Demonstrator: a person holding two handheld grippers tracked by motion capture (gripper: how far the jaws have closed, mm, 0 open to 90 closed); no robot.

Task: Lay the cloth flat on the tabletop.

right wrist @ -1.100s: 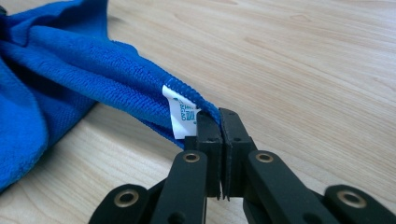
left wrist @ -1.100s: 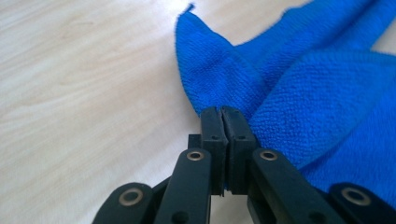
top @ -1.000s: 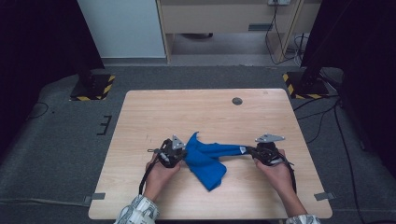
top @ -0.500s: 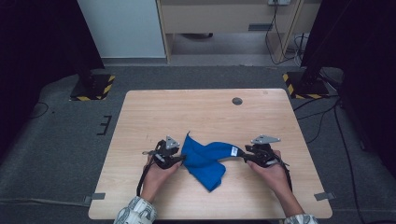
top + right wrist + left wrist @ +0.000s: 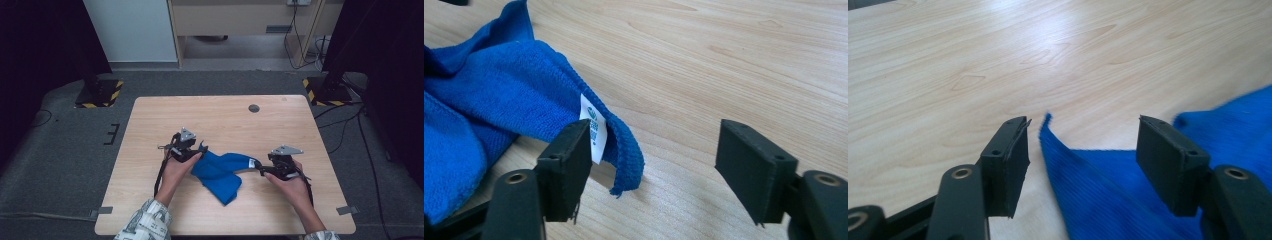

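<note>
A crumpled blue cloth (image 5: pixel 220 170) lies on the wooden table (image 5: pixel 225 115) between my two grippers. My left gripper (image 5: pixel 201 149) stands at the cloth's left end. Its jaws have just been opening, and a raised corner of the cloth (image 5: pixel 1048 131) stands free between them, close to the left pad. My right gripper (image 5: pixel 259 168) is at the cloth's right end, its jaws also just opened. A limp corner of the cloth (image 5: pixel 626 165) with a white label (image 5: pixel 594 131) hangs beside the left pad, and the right pad is well clear of it.
A dark round hole (image 5: pixel 254 108) sits in the table near its far edge. Bare wood stretches beyond the cloth and to both sides. Black stands with yellow-black striped feet (image 5: pixel 100 93) rest on the floor past the table's far corners.
Both grippers have opened and let go of the cloth's ends, and the cloth has sagged onto the table. The left gripper shifted a little away from the person. The right hand stayed put.
</note>
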